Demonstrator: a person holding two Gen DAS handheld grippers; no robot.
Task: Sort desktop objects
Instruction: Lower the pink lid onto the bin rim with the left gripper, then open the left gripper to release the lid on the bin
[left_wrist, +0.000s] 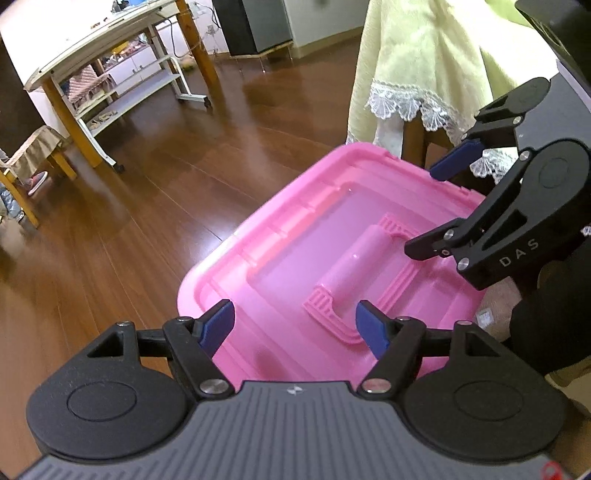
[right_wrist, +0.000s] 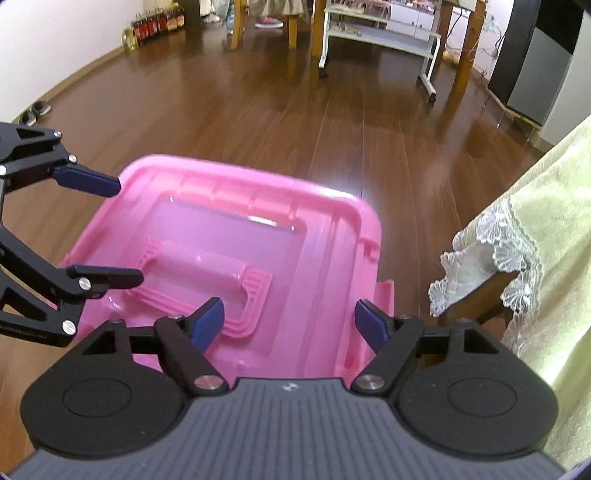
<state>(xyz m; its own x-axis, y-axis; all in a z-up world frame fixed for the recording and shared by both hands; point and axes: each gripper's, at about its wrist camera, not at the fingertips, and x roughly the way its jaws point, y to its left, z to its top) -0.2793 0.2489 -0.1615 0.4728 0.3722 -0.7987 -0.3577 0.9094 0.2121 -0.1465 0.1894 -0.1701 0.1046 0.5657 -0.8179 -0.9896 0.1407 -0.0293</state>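
Observation:
A pink plastic storage box (left_wrist: 295, 236) with its lid on fills the middle of both views, with wooden floor behind it. A moulded pink handle (left_wrist: 354, 266) lies flat in the lid's recess. In the left wrist view my left gripper (left_wrist: 295, 326) hovers open over the lid's near edge, holding nothing. My right gripper (left_wrist: 428, 210) reaches in from the right, open, its lower finger just above the handle's end. The right wrist view shows the box (right_wrist: 332, 221), the handle (right_wrist: 199, 273), my right gripper (right_wrist: 290, 323) open above the lid, and my left gripper (right_wrist: 123, 232) open at the left.
A table draped in a yellow-green lace-trimmed cloth (right_wrist: 535, 229) stands close on the right of the box. A black-gloved hand (left_wrist: 546, 332) holds the right gripper. Farther off stand a white wheeled shelf (right_wrist: 380, 40), wooden table legs (left_wrist: 70, 122) and bottles (right_wrist: 155, 22) along the wall.

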